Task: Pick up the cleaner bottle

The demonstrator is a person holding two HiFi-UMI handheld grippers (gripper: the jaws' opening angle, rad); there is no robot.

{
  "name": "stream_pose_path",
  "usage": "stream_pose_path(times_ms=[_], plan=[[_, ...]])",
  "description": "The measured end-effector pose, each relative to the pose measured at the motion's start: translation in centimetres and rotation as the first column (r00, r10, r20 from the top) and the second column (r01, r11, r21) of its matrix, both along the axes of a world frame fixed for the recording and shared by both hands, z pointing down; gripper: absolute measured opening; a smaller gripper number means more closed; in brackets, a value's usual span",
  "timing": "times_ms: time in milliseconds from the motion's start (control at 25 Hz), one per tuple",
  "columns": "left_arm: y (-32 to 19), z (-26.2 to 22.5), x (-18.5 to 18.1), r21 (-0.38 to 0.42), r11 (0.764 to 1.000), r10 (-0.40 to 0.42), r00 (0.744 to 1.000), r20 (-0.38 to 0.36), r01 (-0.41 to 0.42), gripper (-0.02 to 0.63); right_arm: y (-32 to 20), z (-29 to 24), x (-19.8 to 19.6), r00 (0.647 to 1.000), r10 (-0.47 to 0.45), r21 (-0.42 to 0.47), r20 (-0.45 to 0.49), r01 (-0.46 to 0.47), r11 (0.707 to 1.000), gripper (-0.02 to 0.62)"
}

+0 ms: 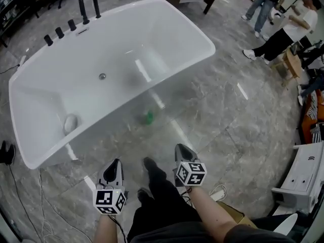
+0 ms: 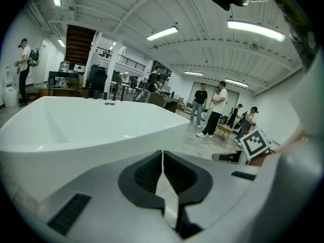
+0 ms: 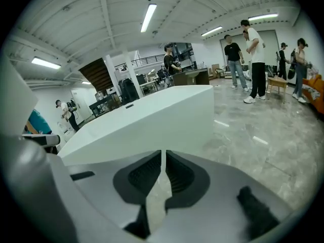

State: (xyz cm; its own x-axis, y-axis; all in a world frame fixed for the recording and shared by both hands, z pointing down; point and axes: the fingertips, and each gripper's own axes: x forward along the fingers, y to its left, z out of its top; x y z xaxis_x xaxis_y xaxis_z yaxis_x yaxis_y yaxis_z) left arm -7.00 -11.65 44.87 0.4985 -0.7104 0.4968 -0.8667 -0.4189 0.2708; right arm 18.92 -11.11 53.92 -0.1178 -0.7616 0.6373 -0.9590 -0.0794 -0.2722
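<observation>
Left claw (image 1: 117, 162): clenched, the two jaws pressed together with nothing between them; it points toward the bathtub's near wall and sits low in the head view.
Right claw (image 1: 180, 147): clenched as well and empty; it is just right of the person's black-clad leg (image 1: 161, 186).
Cleaner bottle (image 1: 148, 117): a small green blur low against the bathtub's near outer wall, ahead of both claws and apart from them. It is too blurred to tell whether it stands on the floor or is mirrored in the glossy wall.
Bathtub (image 1: 167, 14): white and freestanding, with a small round drain (image 1: 102, 76) in its bottom.
Taps (image 1: 71, 24): a row of black fittings along the far rim.
Floor (image 1: 228, 105): grey marbled tile with a shine.
People (image 1: 283, 29): standing at the upper right, well apart from the bathtub.
</observation>
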Motion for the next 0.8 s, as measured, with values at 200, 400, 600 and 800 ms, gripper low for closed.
stream_pose_path(times_ms=[200, 400, 600, 800], plan=[[-4.6, 5.5, 0.9, -0.025, 1.000, 0.018, 0.999, 0.039, -0.017, 0.020, -5.2, 6.1, 0.1, 0.999, 0.029, 0.005, 0.019, -0.029, 1.000, 0.038], [-7.7, 11.9, 1.4, -0.048, 0.999, -0.013, 0.999, 0.031, 0.014, 0.020, -8.7, 14.0, -1.3, 0.999, -0.042, -0.048, 0.009, 0.043, 0.998, 0.092], [-6.9, 19.5, 0.7, -0.098, 0.994, -0.053, 0.999, -0.003, 0.052, 0.020, -10.1, 21.5, -3.4, 0.996, -0.083, -0.060, -0.019, 0.081, 0.995, 0.201], [-8.2, 25.7, -0.3, -0.083, 0.996, -0.019, 1.000, -0.002, 0.019, 0.020, -11.5, 28.3, -4.6, 0.995, -0.098, -0.042, -0.012, 0.097, 0.994, 0.305]])
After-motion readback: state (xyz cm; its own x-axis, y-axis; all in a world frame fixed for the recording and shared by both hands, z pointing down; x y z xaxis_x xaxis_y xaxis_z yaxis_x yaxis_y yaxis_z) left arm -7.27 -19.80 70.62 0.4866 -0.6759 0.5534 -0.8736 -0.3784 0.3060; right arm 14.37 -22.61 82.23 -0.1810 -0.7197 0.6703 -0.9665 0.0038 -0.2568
